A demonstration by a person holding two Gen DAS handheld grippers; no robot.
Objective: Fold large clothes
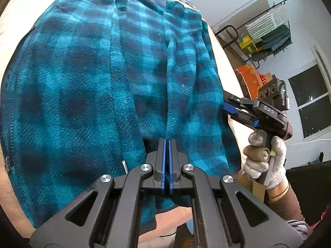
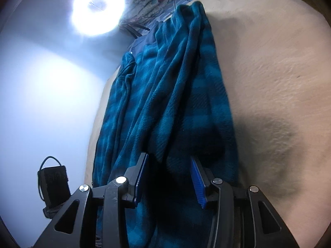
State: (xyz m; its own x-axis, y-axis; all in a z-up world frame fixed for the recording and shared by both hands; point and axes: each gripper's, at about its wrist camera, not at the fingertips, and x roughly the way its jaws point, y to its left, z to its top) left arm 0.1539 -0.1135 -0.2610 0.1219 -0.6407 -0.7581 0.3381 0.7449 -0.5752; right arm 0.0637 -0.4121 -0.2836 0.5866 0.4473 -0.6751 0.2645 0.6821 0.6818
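Both my claws work one teal checked fleece garment point(image 1: 86, 86): left claw point(image 1: 167, 142) pinches a ridge of it, right claw point(image 2: 169, 165) spread over its wrinkled edge.

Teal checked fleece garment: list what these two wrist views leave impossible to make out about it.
- Teal checked fleece garment: its near hem is cut off in the left wrist view by the shut left gripper.
- Whether cloth is pinched there: the dark shadow at the tips hides it.
- Right wrist view: the open right gripper shadows the fleece beneath.
- Far collar end: small and blurred, glare from the white ring lamp.
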